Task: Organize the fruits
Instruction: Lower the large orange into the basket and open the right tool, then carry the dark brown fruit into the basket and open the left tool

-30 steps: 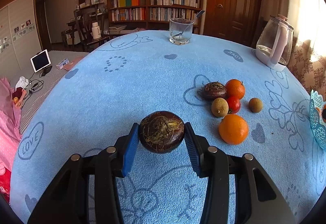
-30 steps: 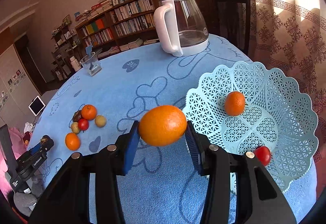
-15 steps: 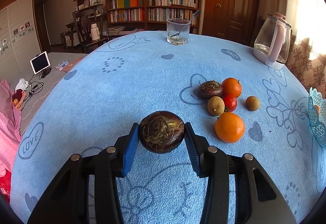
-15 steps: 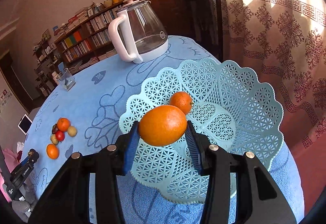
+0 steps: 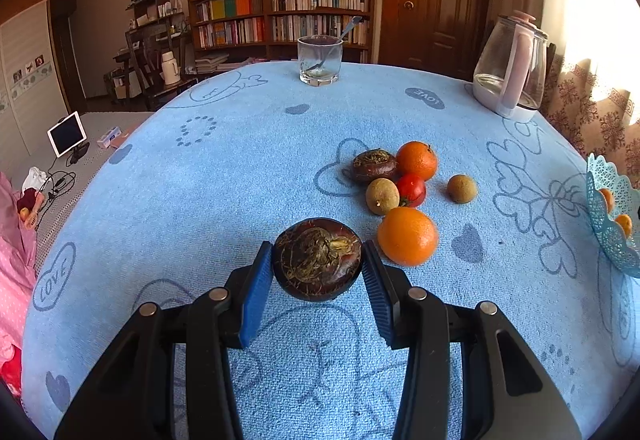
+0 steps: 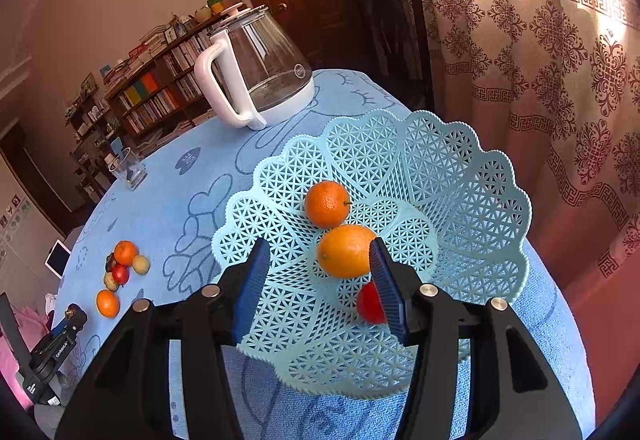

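My left gripper (image 5: 318, 268) is shut on a dark brown, rough-skinned fruit (image 5: 318, 258), held just above the blue tablecloth (image 5: 200, 200). To its right lie an orange (image 5: 407, 236), a mandarin (image 5: 417, 161), a red tomato (image 5: 412, 190), a second dark fruit (image 5: 374, 165) and two small brown fruits (image 5: 382, 196). My right gripper (image 6: 318, 256) hangs over the pale blue lattice basket (image 6: 460, 176). Its jaws are opening. A large orange (image 6: 346, 250) sits between them in the basket, clear of the left pad. Another orange (image 6: 327, 204) and a tomato (image 6: 370, 304) lie beside it.
A glass kettle (image 5: 510, 72) stands at the back right of the table and a glass with a spoon (image 5: 320, 60) at the far edge. The basket's rim (image 5: 604, 224) shows at the right edge of the left wrist view. A dark chair (image 6: 384, 20) and a curtain stand behind the basket.
My right gripper carried the large orange over the basket, then its jaws parted and the orange dropped in. My left gripper drifted slightly toward the loose fruit, still holding the dark fruit.
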`<control>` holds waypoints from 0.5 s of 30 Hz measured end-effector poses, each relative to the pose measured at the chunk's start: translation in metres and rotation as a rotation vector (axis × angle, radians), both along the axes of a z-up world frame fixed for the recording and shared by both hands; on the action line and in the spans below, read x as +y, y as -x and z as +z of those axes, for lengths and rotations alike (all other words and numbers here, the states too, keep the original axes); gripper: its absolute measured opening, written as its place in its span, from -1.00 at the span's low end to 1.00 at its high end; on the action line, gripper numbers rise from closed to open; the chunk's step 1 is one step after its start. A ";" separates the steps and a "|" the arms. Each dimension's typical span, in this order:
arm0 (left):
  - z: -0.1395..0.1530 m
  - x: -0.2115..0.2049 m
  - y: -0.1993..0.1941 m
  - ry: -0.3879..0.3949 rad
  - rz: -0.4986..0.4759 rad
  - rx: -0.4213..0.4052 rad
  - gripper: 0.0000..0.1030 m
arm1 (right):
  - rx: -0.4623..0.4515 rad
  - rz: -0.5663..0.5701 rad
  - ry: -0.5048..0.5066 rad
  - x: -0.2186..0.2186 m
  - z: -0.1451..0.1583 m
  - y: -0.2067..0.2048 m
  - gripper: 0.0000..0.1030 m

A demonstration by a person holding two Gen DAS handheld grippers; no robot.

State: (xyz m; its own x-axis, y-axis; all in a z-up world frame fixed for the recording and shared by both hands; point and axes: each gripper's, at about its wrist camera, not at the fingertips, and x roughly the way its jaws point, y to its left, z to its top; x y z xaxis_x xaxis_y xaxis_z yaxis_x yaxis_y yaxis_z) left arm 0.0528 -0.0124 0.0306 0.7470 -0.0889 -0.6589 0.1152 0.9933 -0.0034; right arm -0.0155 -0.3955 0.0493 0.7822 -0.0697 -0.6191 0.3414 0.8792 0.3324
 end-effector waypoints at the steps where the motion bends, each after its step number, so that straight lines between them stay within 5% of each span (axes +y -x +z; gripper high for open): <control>1: 0.001 -0.004 0.002 0.000 -0.012 -0.001 -0.13 | -0.004 -0.006 -0.002 -0.003 0.001 0.001 0.03; 9: 0.018 -0.050 0.015 0.007 -0.143 -0.007 -0.13 | -0.045 -0.082 -0.030 -0.027 0.005 0.013 0.03; 15: 0.027 -0.102 0.020 0.030 -0.280 0.015 -0.13 | -0.060 -0.212 0.067 -0.039 0.004 0.016 0.04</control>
State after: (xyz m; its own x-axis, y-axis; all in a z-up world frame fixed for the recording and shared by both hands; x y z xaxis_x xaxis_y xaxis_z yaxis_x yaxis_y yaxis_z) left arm 0.0332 -0.1147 0.0578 0.6808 -0.3105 -0.6633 0.3851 0.9221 -0.0364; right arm -0.0313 -0.4343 0.0536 0.7810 -0.2756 -0.5605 0.5021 0.8108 0.3010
